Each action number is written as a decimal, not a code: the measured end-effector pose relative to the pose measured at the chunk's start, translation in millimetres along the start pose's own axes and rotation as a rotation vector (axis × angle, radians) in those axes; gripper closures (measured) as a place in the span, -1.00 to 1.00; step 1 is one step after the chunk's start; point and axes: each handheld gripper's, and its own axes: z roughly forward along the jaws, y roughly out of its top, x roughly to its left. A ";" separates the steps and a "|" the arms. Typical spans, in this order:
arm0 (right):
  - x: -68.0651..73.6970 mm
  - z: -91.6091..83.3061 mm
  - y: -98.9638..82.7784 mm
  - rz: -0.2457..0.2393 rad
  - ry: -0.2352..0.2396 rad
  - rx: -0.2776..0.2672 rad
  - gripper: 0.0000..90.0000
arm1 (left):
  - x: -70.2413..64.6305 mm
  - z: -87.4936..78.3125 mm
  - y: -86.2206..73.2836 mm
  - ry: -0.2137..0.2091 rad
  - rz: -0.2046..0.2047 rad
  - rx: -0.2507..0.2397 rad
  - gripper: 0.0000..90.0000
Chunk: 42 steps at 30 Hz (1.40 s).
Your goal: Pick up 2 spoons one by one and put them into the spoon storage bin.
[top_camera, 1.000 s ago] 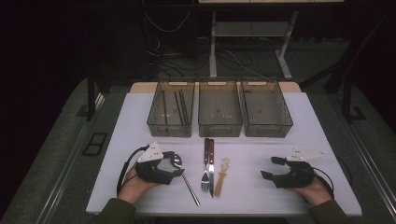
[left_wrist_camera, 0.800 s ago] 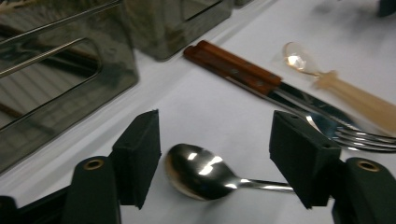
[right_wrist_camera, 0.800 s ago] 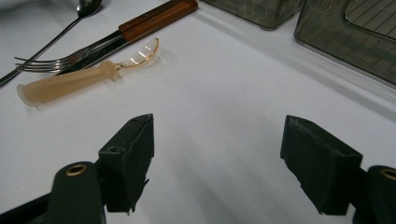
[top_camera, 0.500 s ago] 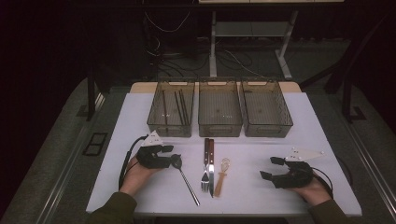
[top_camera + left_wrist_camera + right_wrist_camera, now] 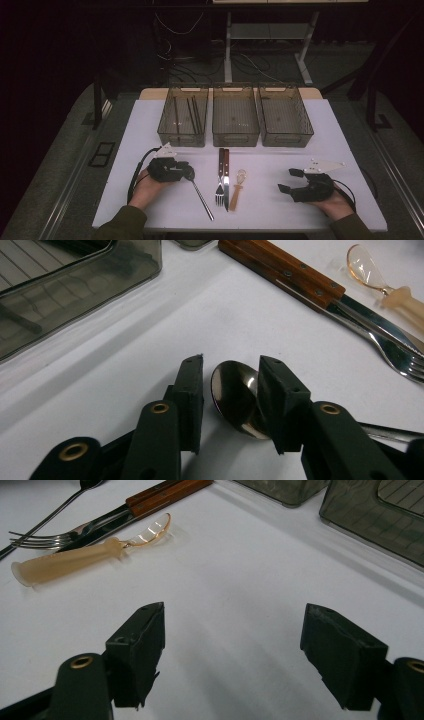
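A metal spoon [image 5: 201,198] lies slanted on the white table [image 5: 280,155], its bowl toward the trays. My left gripper [image 5: 188,172] sits low over that bowl [image 5: 235,395], one jaw on each side. The jaws have just been closing. In the left gripper view one pad meets the bowl's edge and a thin gap remains at the other, so nothing is gripped. My right gripper [image 5: 286,180] rests at the front right, wide open [image 5: 235,612] over bare table.
A wooden-handled fork [image 5: 220,175] and knife [image 5: 226,172] lie side by side mid-table, with a small amber plastic spoon [image 5: 236,187] to their right. Three smoky plastic bins [image 5: 235,135] stand in a row behind; the left bin [image 5: 170,131] holds dark sticks.
The left gripper has edged onto the spoon's bowl and dropped a little, and its jaws have narrowed around it. The right gripper has stayed put.
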 end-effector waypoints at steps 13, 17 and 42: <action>1.8 0.7 0.2 -0.009 -0.005 0.010 -0.42 | 2.7 -0.8 -1.6 -0.021 -0.034 -0.021 0.60; 1.8 0.8 0.5 -0.011 -0.005 0.011 -0.42 | 4.2 -1.9 -1.3 -0.033 -0.047 -0.026 0.67; 2.3 0.7 1.0 -0.012 -0.005 0.009 -0.42 | 4.0 -27.0 10.6 -0.122 -0.142 -0.217 0.93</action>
